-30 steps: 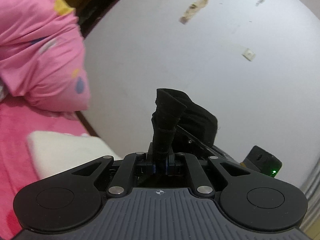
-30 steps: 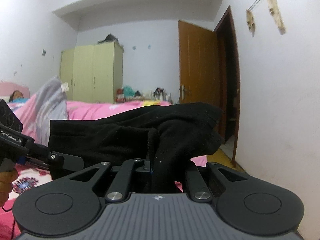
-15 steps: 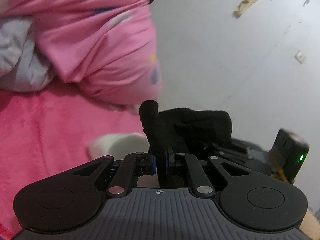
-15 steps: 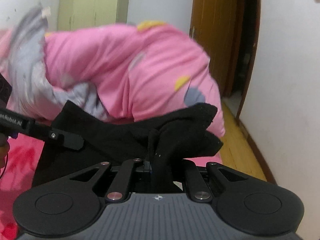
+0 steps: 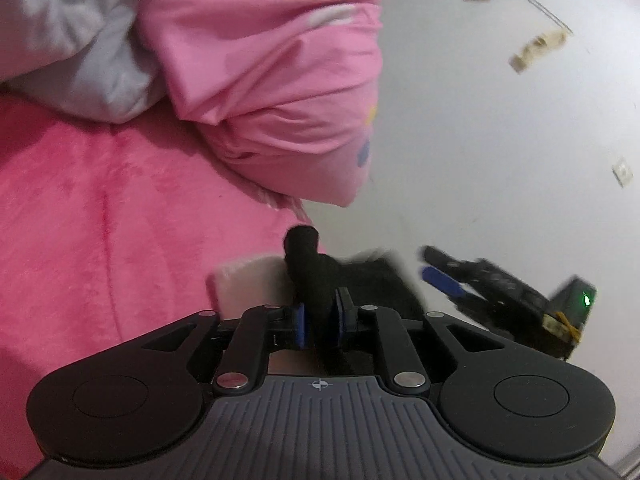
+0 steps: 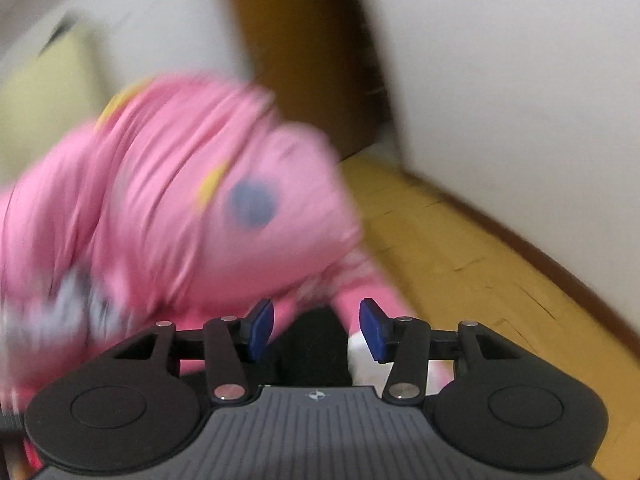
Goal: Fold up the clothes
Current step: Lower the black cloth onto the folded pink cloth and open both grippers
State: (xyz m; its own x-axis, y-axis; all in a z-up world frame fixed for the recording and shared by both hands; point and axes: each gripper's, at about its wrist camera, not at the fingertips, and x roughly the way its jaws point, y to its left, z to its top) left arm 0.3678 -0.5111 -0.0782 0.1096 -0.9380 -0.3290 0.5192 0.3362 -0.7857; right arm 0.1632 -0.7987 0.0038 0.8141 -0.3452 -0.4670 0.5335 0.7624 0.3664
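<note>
Left tool (image 5: 319, 322): jaws just eased apart a little, black cloth (image 5: 316, 276) between the pads; can't tell if they grip it. Right tool (image 6: 316, 330): jaws just spread wide, cloth lying loose between them. Cloth sits low over the pink bed (image 5: 100, 220), beside the pink duvet (image 5: 280, 100).

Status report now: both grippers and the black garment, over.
Left gripper jaws just easing, black garment between. Right gripper just opened, clear of the cloth. Pink quilt close ahead.

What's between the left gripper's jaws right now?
In the left wrist view, a bunched fold of the black garment stands between the jaws of the left gripper, which have just been opening.
</note>
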